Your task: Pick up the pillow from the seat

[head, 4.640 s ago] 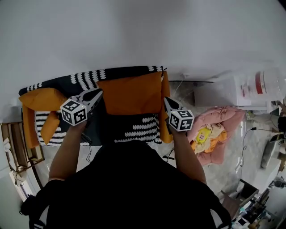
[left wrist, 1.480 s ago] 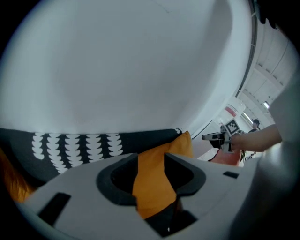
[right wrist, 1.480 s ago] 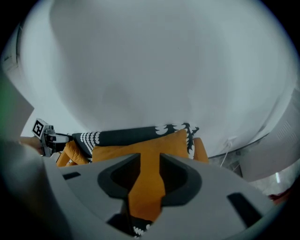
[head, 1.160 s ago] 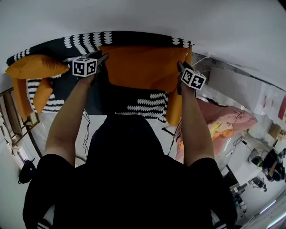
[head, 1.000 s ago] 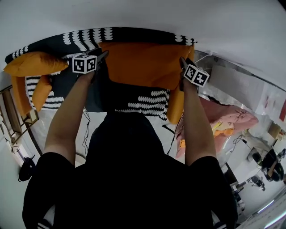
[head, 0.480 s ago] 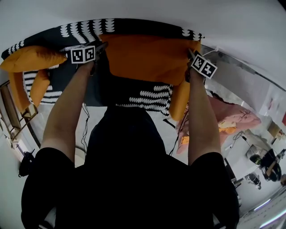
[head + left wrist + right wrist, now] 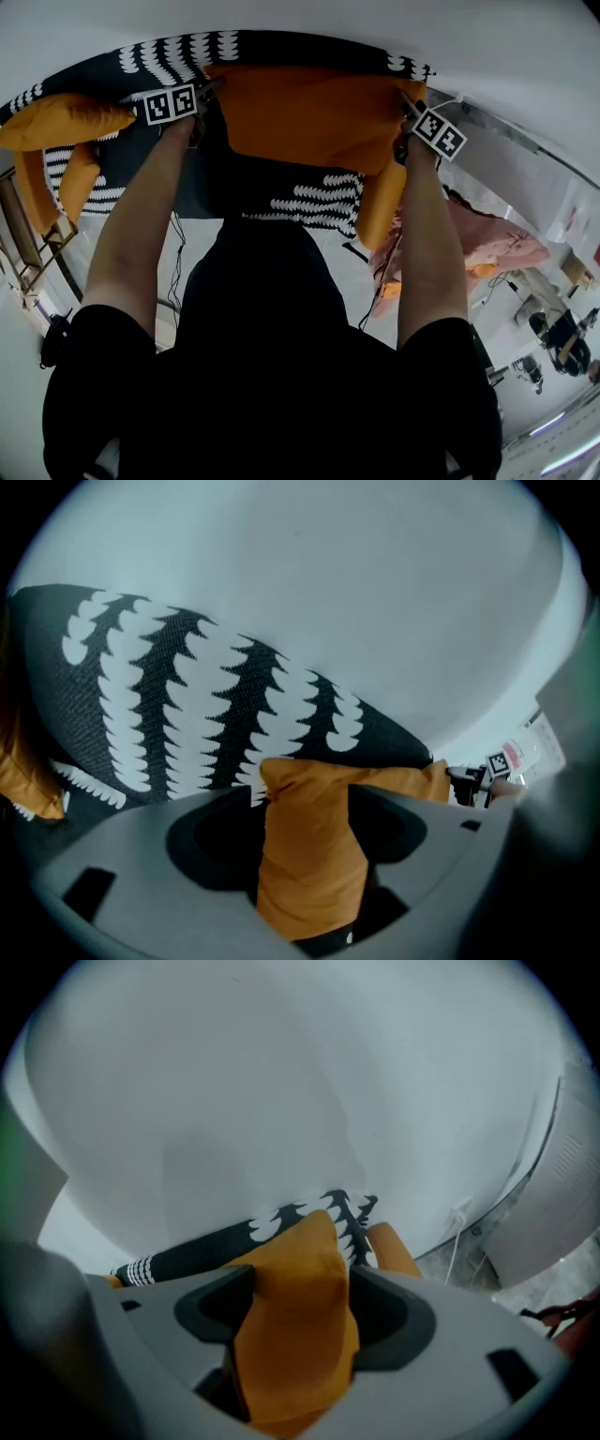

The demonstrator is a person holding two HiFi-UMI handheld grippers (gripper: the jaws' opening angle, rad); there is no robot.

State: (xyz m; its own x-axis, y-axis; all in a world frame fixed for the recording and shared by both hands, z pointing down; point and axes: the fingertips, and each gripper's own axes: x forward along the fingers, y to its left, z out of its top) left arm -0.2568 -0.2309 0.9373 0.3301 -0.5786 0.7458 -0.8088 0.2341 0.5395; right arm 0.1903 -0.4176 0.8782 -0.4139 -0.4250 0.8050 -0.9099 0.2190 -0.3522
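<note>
Person holding two claws at the top corners of a large orange fabric pillow (image 7: 309, 117) on a seat.

Seen from above, the pillow sits in the upper centre of the frame, leaning against the back of the black seat with white scalloped stripes (image 7: 309, 204). The left claw (image 7: 305, 799) and right claw (image 7: 302, 1288) have each just been opening. Their jaws stand wide, with an orange pillow corner lying between them. Each claw carries a cube with black-and-white square markers (image 7: 171, 103). A second orange cushion (image 7: 61, 122) lies at the upper left.

2 grprs (image 7: 212, 87) (image 7: 404, 97), 1 seat (image 7: 309, 199)
</note>
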